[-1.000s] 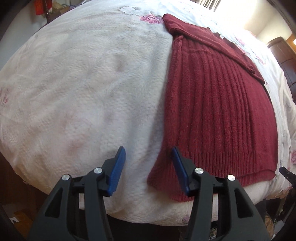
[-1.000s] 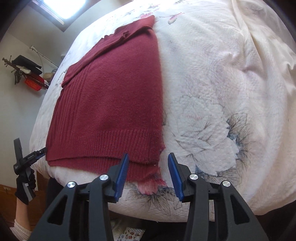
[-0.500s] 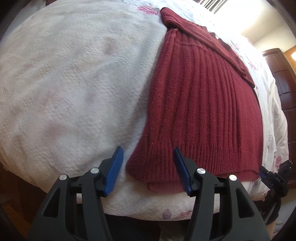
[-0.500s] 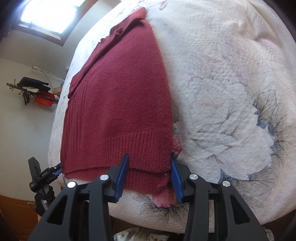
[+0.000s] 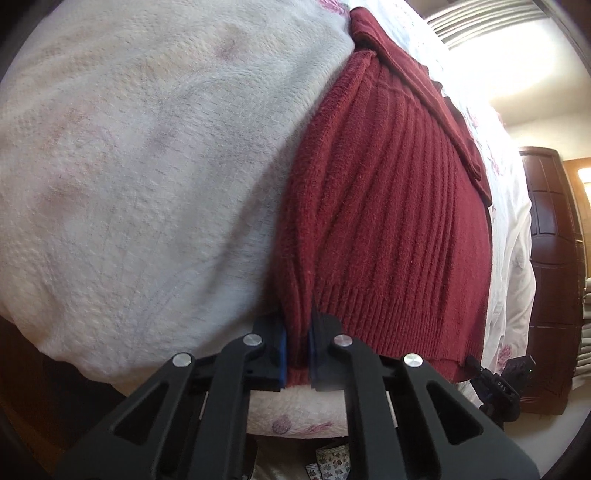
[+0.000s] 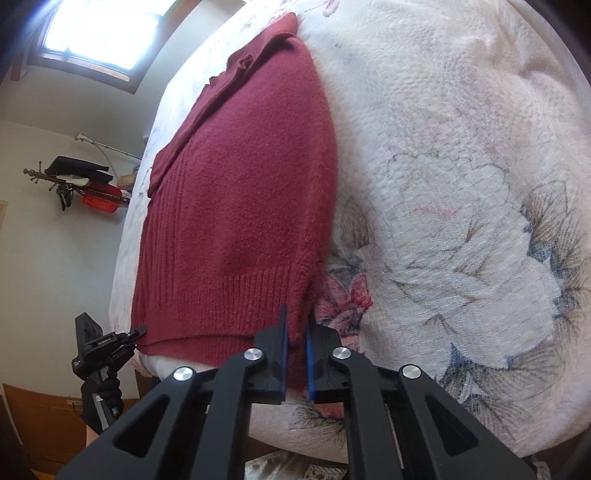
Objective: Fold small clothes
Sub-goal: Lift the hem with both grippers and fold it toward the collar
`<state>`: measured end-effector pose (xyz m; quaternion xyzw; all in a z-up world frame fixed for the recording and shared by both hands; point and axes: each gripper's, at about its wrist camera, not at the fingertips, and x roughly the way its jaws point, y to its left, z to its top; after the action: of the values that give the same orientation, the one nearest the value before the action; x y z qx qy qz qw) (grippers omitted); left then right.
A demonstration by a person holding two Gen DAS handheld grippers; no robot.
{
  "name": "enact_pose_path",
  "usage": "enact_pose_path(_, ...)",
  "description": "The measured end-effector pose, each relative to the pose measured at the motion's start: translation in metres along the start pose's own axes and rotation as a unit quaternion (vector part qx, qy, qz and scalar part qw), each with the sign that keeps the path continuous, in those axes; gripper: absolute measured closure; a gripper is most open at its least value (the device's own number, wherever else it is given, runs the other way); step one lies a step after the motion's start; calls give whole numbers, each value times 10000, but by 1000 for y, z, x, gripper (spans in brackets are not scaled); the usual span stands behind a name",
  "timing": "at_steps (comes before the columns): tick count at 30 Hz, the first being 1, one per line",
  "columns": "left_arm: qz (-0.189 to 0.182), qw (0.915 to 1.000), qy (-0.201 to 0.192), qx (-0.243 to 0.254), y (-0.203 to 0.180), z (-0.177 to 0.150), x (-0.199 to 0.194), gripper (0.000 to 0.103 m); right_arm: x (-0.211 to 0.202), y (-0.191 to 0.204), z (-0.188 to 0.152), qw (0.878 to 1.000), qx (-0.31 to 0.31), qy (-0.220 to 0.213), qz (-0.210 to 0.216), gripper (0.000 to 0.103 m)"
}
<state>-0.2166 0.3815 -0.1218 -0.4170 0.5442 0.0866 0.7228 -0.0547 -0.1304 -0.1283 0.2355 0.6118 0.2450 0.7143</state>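
Bedroom w/ a big bed under a white quilted cover, faded floral print, bright window behind on one side and a dark wooden wardrobe on the other. Dark red knit sweater lies flat on the bed, ribbed hem toward the near edge, collar end far away; a sleeve or folded part runs diagonally across its top. Left hand-held gripper is closed narrow on the sweater's near left hem corner: blue pads press both sides of the bunched knit, and the fabric rises in a pinched ridge just ahead of the fingers. Right hand-held gripper does the same at the near right hem corner, jaws nearly together w/ red knit clamped between them, right at the bed's edge over a pink printed flower. In the right wrist view the left gripper shows small at the far-left hem corner, held by a black-gloved hand. In the left wrist view the other gripper's tip shows by the hem's right corner. Between the two corners the hem lies along the mattress edge, a lower layer peeking out beneath the upper one. Wall rack w/ dark items and smth red hangs on the white wall beside the window. Patterned fabric visible below the bed edge, too blurred to tell what it is.
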Motion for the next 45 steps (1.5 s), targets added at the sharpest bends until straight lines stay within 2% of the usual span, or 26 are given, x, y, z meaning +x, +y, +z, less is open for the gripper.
enact_pose_path(5, -223, 9992, -263, 186, -16, 4, -22, 98, -17, 14, 9, 9991, -60, -134, 399, 96)
enact_pose_path(10, -471, 9971, -495, 348, -36, 22, -40, 98, -36, 27, 30, 9966, -12, -330, 752, 97)
enact_pose_path(17, -462, 9948, -809, 419, -57, 67, -48, 98, -43, 36, 74, 9963, 67, -499, 695, 97)
enact_pose_path(26, -204, 9959, -816, 321, -72, 134, -9, 98, -9, 25, 149, 9961, 567, -355, 575, 97)
enact_pose_path(33, 20, 9985, -498, 221, -71, 172, 36, 96, 31, 22, 191, 9973, 689, -140, 234, 97)
enact_pose_path(37, -76, 9995, -287, 120, -66, 185, 46, 93, 47, 16, 203, 9969, 766, 4, 159, 96)
enact_pose_path(42, -644, 9978, -127, -98, -51, 193, 34, 82, 52, 14, 209, 9978, 645, 93, 104, 91)
enact_pose_path(44, -654, 9974, -301, -59, -44, 194, 19, 62, 50, 14, 209, 9985, 528, 80, 77, 90)
enact_pose_path(45, -630, 9971, -433, -44, -40, 194, 12, 60, 49, 15, 209, 9990, 431, 68, -11, 87)
